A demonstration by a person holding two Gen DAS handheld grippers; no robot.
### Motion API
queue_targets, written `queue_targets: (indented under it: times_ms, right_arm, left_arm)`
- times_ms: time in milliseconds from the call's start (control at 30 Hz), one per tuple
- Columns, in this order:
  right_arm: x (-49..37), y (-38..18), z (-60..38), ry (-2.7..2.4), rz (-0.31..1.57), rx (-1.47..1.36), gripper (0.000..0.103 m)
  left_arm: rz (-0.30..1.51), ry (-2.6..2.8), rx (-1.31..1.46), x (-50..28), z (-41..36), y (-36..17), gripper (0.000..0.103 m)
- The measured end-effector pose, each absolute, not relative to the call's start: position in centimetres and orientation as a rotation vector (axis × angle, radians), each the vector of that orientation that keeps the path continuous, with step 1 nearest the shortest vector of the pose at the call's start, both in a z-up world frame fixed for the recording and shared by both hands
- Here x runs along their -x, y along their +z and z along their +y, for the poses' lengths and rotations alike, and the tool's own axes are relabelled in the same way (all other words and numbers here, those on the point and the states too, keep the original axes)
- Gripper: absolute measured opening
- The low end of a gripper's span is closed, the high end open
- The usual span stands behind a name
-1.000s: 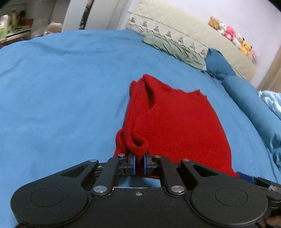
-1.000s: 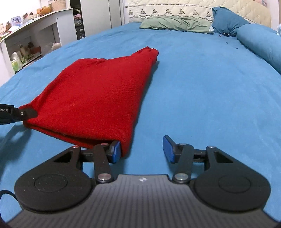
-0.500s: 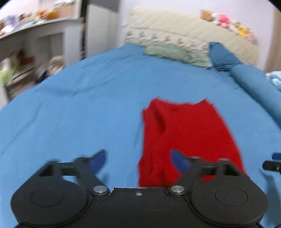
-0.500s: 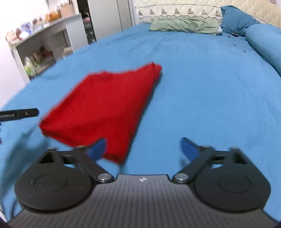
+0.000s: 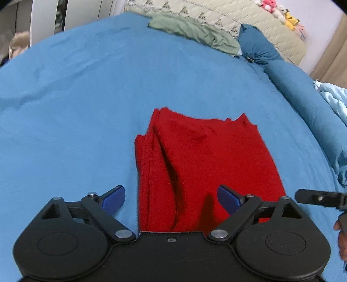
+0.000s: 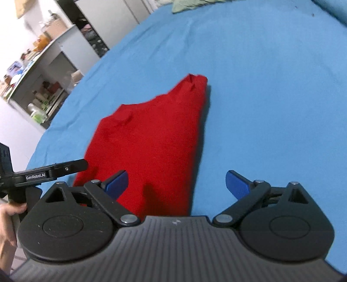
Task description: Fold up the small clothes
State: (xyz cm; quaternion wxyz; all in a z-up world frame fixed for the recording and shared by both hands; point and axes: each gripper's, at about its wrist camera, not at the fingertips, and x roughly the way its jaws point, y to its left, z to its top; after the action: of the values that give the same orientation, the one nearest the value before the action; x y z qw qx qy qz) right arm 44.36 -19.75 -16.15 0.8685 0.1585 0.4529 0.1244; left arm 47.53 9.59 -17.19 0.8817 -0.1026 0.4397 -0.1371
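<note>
A folded red knit garment [image 5: 201, 164] lies flat on the blue bed sheet [image 5: 71, 104]; it also shows in the right wrist view [image 6: 151, 141]. My left gripper [image 5: 171, 198] is open and empty, held above the garment's near left edge. My right gripper [image 6: 176, 184] is open and empty above the garment's near right edge. A finger of the right gripper shows at the right edge of the left wrist view [image 5: 318, 198]. A finger of the left gripper shows at the left of the right wrist view [image 6: 52, 170].
A green pillow [image 5: 193, 32], a blue bolster [image 5: 288, 86] and a quilted headboard [image 5: 216, 17] with plush toys [image 5: 279, 13] lie at the far end. A light blue blanket [image 5: 334, 102] is at the right. Shelves with clutter [image 6: 41, 86] stand left of the bed.
My left gripper let go of the garment's edge and opened. Both grippers drew back and rose above it. The garment now lies flat on the sheet.
</note>
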Motion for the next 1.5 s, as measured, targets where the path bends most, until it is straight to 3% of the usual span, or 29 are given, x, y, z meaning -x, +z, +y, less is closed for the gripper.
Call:
queue_targets:
  times_ms: [67, 133, 233, 267, 300, 333, 400, 433, 567, 867, 1000, 1167, 1267, 1300, 1333, 1400, 1500]
  right_arm:
    - [-44.8, -17.3, -19.6, 0.247, 0.955, -0.353, 0.101]
    - [-45.3, -18.5, -19.2, 0.251, 0.971, -0.378, 0.090]
    - [-45.8, -19.9, -19.0, 0.259, 0.977, -0.433, 0.088]
    - [-45.9, -20.2, -19.0, 0.258, 0.975, -0.453, 0.087]
    - [-46.1, -20.3, -18.9, 0.256, 0.972, -0.464, 0.078]
    - [-46.2, -20.4, -18.7, 0.264, 0.972, -0.473, 0.057]
    - [-46.3, -20.2, -18.3, 0.278, 0.977, -0.485, 0.049]
    - [-46.1, -19.7, -18.0, 0.272, 0.968, -0.460, 0.043]
    - [-45.1, -17.3, -17.9, 0.281, 0.922, -0.449, 0.036]
    - [-33.4, -9.9, -23.0, 0.270, 0.813, -0.417, 0.036]
    - [-27.1, -10.5, -26.2, 0.220, 0.835, -0.453, 0.036]
    - [-23.1, -16.0, -27.7, 0.117, 0.913, -0.450, 0.038]
    - [-21.8, -17.5, -28.3, 0.115, 0.899, -0.422, 0.045]
    - [-21.6, -17.2, -28.5, 0.109, 0.891, -0.433, 0.052]
    - [-21.3, -16.6, -28.6, 0.100, 0.875, -0.429, 0.067]
    - [-20.7, -15.2, -28.8, 0.076, 0.827, -0.389, 0.085]
    - [-20.9, -14.5, -28.8, 0.042, 0.819, -0.317, 0.087]
  left_arm:
    - [0.946, -0.302, 0.229, -48.2, 9.4, -18.0, 0.079]
    - [0.964, -0.305, 0.231, -48.6, 9.3, -18.6, 0.077]
    - [0.968, -0.305, 0.246, -48.5, 9.2, -18.6, 0.068]
    - [0.969, -0.311, 0.255, -48.4, 9.2, -18.5, 0.061]
    - [0.967, -0.307, 0.250, -48.2, 9.0, -18.3, 0.056]
    - [0.963, -0.302, 0.238, -48.1, 8.8, -18.1, 0.051]
    - [0.951, -0.296, 0.223, -47.8, 8.5, -17.5, 0.035]
    - [0.941, -0.290, 0.218, -47.5, 8.3, -17.1, 0.032]
    - [0.880, -0.307, 0.176, -45.5, 6.9, -14.4, 0.026]
    - [0.789, -0.440, 0.150, -34.1, 1.6, -8.7, 0.026]
    - [0.797, -0.468, 0.114, -29.0, -1.4, -10.8, 0.026]
    - [0.865, -0.437, 0.003, -25.8, -4.1, -16.6, 0.029]
    - [0.859, -0.434, 0.008, -25.6, -3.6, -16.3, 0.036]
    - [0.851, -0.424, 0.013, -25.5, -3.4, -15.8, 0.041]
    - [0.837, -0.409, 0.007, -25.4, -3.3, -15.4, 0.044]
    - [0.814, -0.377, -0.002, -25.2, -2.6, -15.0, 0.063]
    - [0.844, -0.340, -0.010, -25.3, -2.0, -16.2, 0.067]
